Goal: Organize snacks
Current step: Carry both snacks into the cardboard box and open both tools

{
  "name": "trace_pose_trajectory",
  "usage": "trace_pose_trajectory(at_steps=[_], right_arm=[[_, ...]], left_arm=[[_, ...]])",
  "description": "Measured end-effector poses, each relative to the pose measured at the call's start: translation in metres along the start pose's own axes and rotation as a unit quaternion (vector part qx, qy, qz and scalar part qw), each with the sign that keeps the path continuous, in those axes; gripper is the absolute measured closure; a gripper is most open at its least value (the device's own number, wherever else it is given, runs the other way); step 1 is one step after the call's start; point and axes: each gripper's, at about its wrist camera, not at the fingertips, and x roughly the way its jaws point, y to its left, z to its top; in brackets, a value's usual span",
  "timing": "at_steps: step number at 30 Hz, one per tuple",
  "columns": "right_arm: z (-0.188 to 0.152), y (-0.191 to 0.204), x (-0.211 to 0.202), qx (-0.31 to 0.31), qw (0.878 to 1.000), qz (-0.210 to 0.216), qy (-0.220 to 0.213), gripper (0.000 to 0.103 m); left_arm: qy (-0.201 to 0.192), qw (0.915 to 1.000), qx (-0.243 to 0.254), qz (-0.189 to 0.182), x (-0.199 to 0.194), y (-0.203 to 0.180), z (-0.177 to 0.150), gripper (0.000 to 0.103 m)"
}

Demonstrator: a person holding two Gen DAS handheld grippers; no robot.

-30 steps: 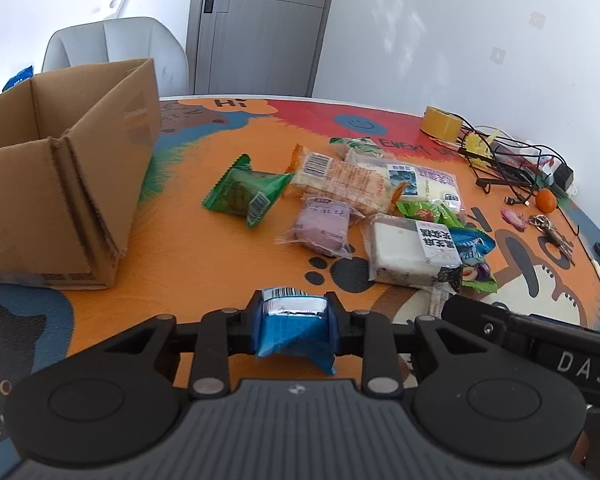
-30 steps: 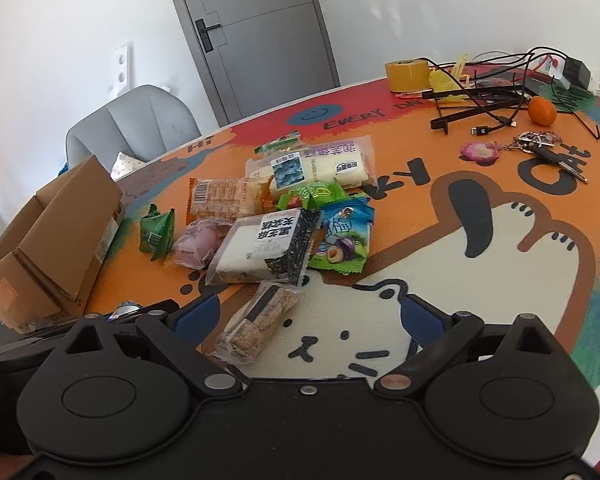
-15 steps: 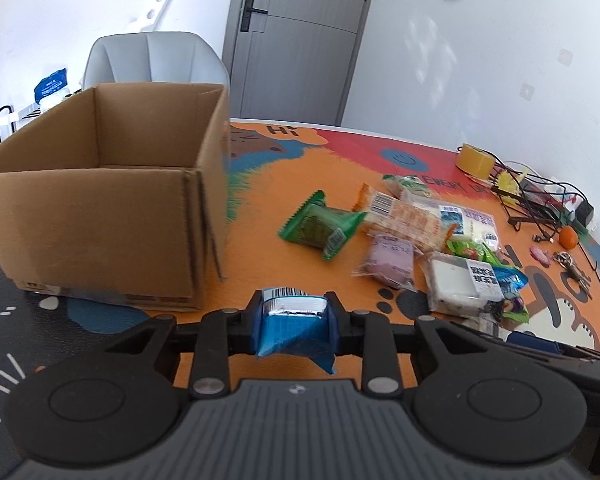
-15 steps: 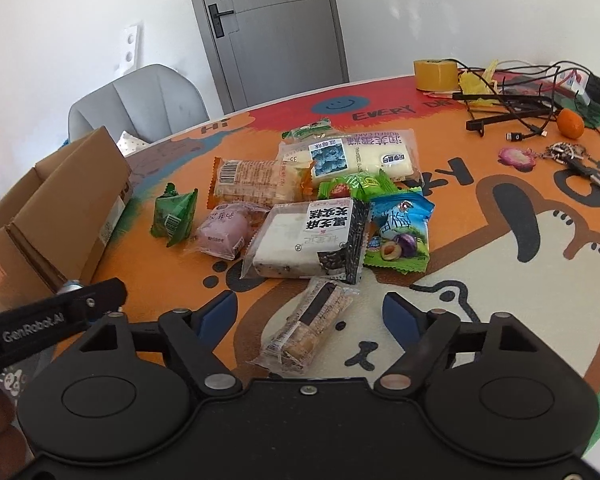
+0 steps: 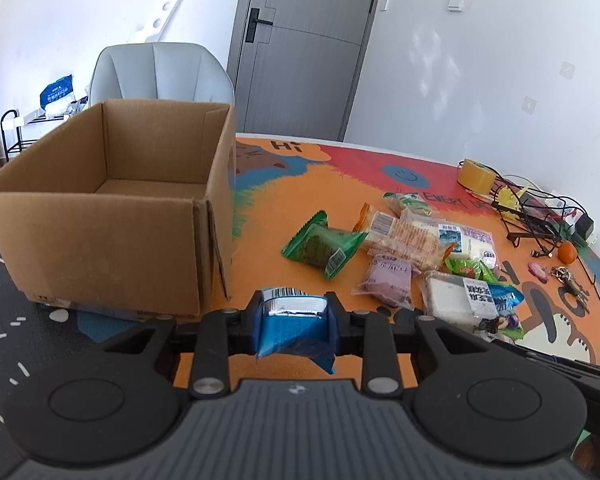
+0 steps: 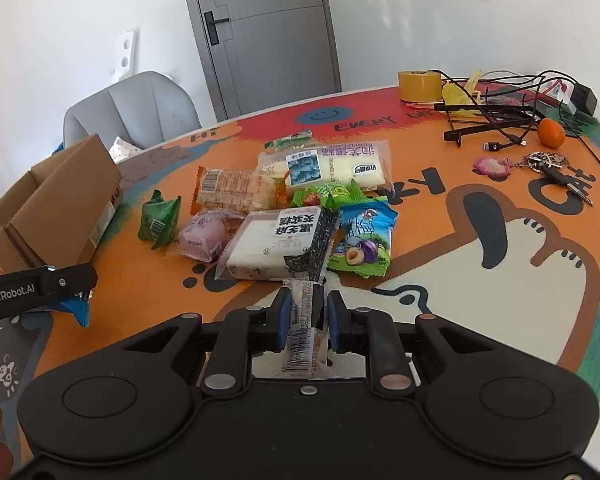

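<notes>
1. The left gripper point(image 5: 294, 316) has its jaws clamped on one blue snack packet point(image 5: 294, 326), held above the surface point(image 5: 260, 240) just in front of the near corner of the one cardboard box point(image 5: 112, 236).
2. The box stands open at the top; its visible floor shows nothing inside.
3. The right gripper point(image 6: 309, 318) has its jaws clamped on one clear-wrapped snack bar point(image 6: 306, 332), barcode end toward the camera, just in front of the snack pile.
4. Loose snacks lying on the surface, counted from the right wrist view, come to eight:
   - one green triangular packet point(image 6: 160, 220)
   - one purple bun point(image 6: 204, 236)
   - one orange-ended cracker pack point(image 6: 236, 192)
   - one black-and-white cake point(image 6: 280, 246)
   - one long white roll cake point(image 6: 328, 166)
   - one small green packet point(image 6: 290, 144) behind it
   - one green candy bag point(image 6: 326, 196)
   - one blue plum bag point(image 6: 364, 240)
5. Far right: one tape roll point(image 6: 418, 85), one orange fruit point(image 6: 551, 133), one bunch of keys point(image 6: 548, 162), tangled cables point(image 6: 500, 120).
</notes>
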Motion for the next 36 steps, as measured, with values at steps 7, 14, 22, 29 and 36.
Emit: trace_pose_trajectory(at_steps=[7,14,22,29,36], right_arm=[[0.011,0.003,-0.008,0.009,0.999,0.022,-0.022,0.082],[0.023,0.016,-0.011,0.007,0.998,0.041,-0.036,0.082],[0.041,0.041,-0.016,-0.005,0.996,0.067,-0.06,0.082],[0.055,0.06,-0.014,-0.012,0.993,0.094,-0.069,0.082],[0.065,0.079,-0.007,-0.02,0.991,0.111,-0.072,0.082]], left_arm=[[-0.018,0.9998,0.001,-0.003,-0.01,0.0,0.014,0.074],[-0.046,0.999,-0.001,0.0,-0.022,0.012,0.032,0.074],[-0.08,0.9968,-0.009,-0.003,-0.039,0.025,0.052,0.074],[-0.105,0.9942,-0.019,0.011,-0.047,0.039,0.069,0.074],[-0.117,0.992,-0.035,0.033,-0.044,0.06,0.083,0.074]])
